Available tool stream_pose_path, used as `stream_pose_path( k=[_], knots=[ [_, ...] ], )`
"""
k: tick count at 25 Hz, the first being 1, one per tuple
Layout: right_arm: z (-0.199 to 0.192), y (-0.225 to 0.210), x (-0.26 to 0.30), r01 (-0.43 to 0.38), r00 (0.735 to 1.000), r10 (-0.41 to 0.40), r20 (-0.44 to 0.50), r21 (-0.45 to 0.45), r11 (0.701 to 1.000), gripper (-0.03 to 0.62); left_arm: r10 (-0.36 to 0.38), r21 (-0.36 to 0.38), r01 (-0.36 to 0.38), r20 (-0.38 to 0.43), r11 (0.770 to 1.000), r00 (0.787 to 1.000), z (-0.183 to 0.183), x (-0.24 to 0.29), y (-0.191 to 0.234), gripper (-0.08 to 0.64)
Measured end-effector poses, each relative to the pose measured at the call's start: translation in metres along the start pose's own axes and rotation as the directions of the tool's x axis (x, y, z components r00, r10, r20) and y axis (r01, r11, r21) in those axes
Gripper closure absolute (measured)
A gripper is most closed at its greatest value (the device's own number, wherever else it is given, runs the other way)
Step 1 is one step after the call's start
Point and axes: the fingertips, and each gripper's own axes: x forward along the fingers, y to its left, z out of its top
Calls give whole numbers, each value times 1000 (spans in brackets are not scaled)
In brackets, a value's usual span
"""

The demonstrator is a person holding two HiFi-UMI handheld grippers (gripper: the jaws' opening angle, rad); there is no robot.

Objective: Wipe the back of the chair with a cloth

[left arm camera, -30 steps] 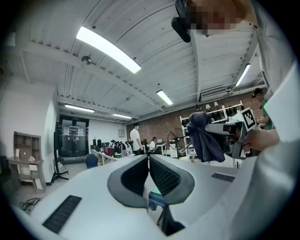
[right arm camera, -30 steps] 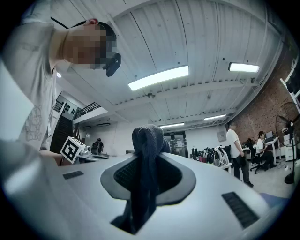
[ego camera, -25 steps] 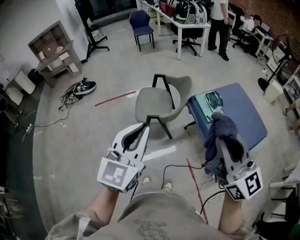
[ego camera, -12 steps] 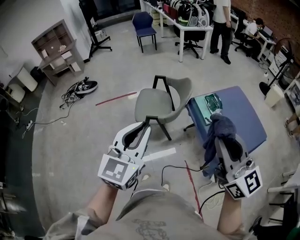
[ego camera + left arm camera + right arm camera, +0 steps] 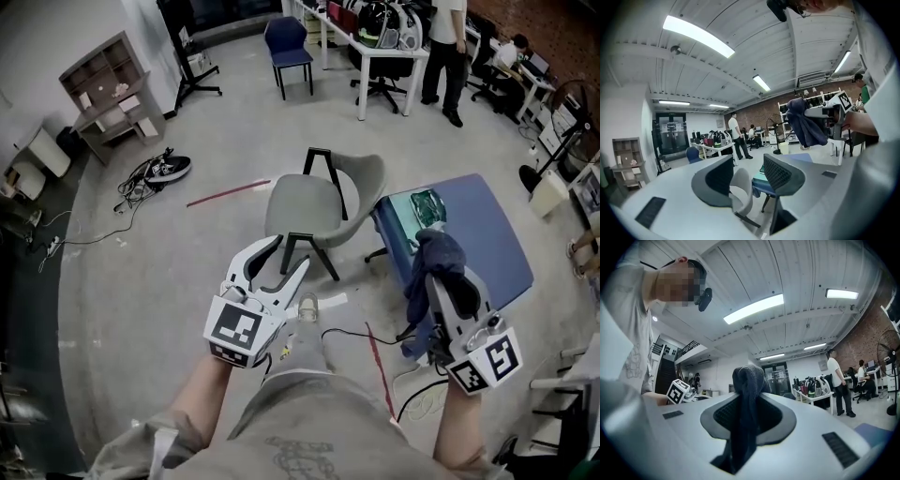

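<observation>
Chair point(image 5: 314, 208) waits ahead: left gripper point(image 5: 290, 254), jaws just opened wide and empty, should steady it while right gripper point(image 5: 439, 269), jaws clamping the cloth point(image 5: 429, 247), wipes.

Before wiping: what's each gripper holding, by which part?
Right gripper clamps the dark cloth near its bunched end. Left gripper holds nothing; its jaws just opened, empty.

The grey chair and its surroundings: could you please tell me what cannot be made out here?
- Grey shell chair: left gripper view, partly hidden behind the left gripper's jaws.
- Green item on the blue table: head view, too small to identify.
- Dark blue cloth: right gripper view, lower end sinks out of sight between the jaws.
</observation>
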Motion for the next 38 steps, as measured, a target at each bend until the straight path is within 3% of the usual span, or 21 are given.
stream_pose_path(
  k=[9, 26, 38],
  knots=[
    [-36, -49, 66, -20, 992, 16, -129, -25, 999, 495, -6, -33, 3, -88, 999, 996, -47, 60, 54, 339],
    [-102, -171, 245, 66, 951, -59, -303, 13, 998, 494, -76, -157, 41, -229, 987, 970, -121, 187, 183, 342],
    [-163, -246, 350, 55, 887, -58, -458, -20, 998, 494, -100, -202, 44, -275, 978, 956, -160, 251, 258, 494]
  ],
)
